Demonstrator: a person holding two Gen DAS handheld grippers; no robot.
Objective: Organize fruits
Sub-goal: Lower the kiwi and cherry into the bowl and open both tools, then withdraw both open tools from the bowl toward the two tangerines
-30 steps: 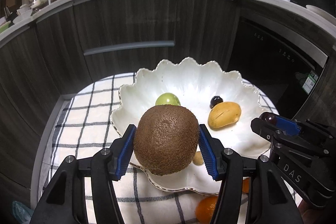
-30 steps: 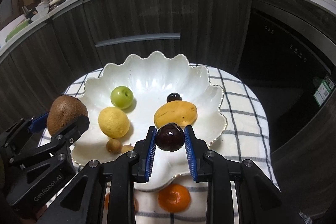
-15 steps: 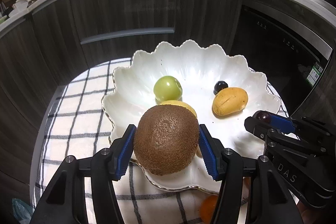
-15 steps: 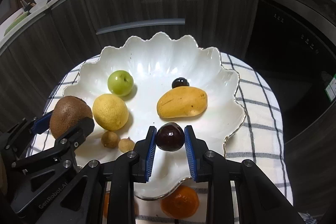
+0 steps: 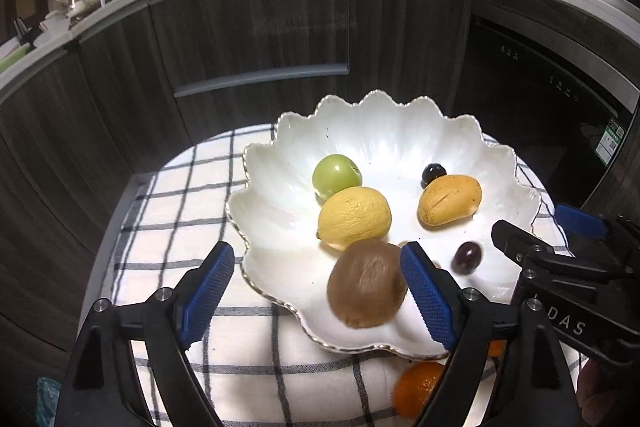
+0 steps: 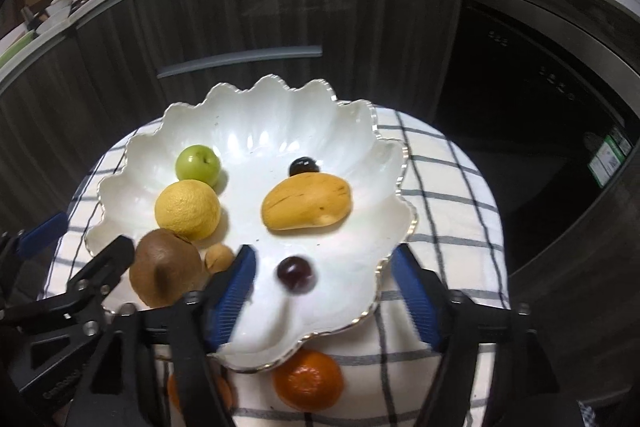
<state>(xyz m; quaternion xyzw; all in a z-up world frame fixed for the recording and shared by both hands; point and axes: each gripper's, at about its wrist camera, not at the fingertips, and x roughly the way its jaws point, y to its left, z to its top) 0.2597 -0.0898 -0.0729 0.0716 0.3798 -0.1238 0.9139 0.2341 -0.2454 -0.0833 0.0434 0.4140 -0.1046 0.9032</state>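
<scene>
A white scalloped bowl (image 5: 400,139) (image 6: 256,115) sits on a checked cloth. My left gripper (image 5: 316,295) is open; the brown kiwi (image 5: 366,285) (image 6: 164,273) lies in the bowl's near edge, next to the right finger. My right gripper (image 6: 326,295) is open; the dark plum (image 6: 296,274) (image 5: 466,257) lies in the bowl between its fingers. The bowl also holds a lemon (image 5: 354,217), a green fruit (image 5: 336,175), a mango (image 5: 450,200), a dark grape (image 5: 433,173) and a small brown fruit (image 6: 218,258).
An orange (image 6: 308,381) lies on the checked cloth (image 5: 176,207) just in front of the bowl, with a second orange (image 6: 176,391) partly hidden behind my right gripper's left finger. Dark kitchen cabinets (image 5: 256,27) and a dishwasher (image 5: 540,75) stand behind.
Both grippers have opened. The kiwi and the plum have dropped out of the jaws into the bowl's near part.
</scene>
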